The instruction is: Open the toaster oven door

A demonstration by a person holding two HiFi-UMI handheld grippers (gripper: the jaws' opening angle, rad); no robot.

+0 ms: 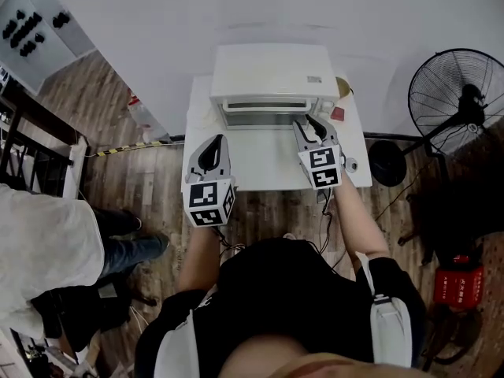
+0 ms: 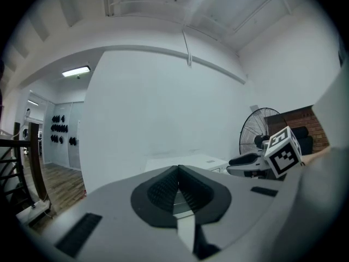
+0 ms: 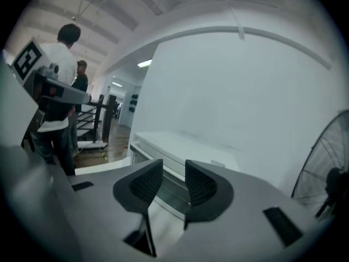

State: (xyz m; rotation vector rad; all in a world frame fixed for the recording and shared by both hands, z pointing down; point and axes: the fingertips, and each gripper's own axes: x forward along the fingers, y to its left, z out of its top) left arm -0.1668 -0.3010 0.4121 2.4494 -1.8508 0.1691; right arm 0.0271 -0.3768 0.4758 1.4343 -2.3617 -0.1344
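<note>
White wall (image 1: 236, 6) and wood-plank floor (image 1: 87, 93) surround a small white bench (image 1: 260, 162) pushed against the wall. A standing fan (image 1: 455, 93) is on the floor off the bench's right edge. Someone in a white top (image 1: 39, 242) stands well off to the left.

A white toaster oven (image 1: 272, 73) takes up the back edge of the bench, its front facing the person. Its door (image 1: 268, 109) looks upright and closed, as far as the views show. The front half of the bench is bare.

The left hand-held gripper (image 1: 218, 140) hangs over the bench's left edge near the front left corner, pointing towards the wall. Its jaws are together with nothing between them. It is well apart from the oven.

The right hand-held gripper (image 1: 311, 123) is over the right side of the bench, just in front of the right end of the oven's front. Its jaws stand apart and hold nothing, and the right gripper view shows the oven's front through the gap between them
</note>
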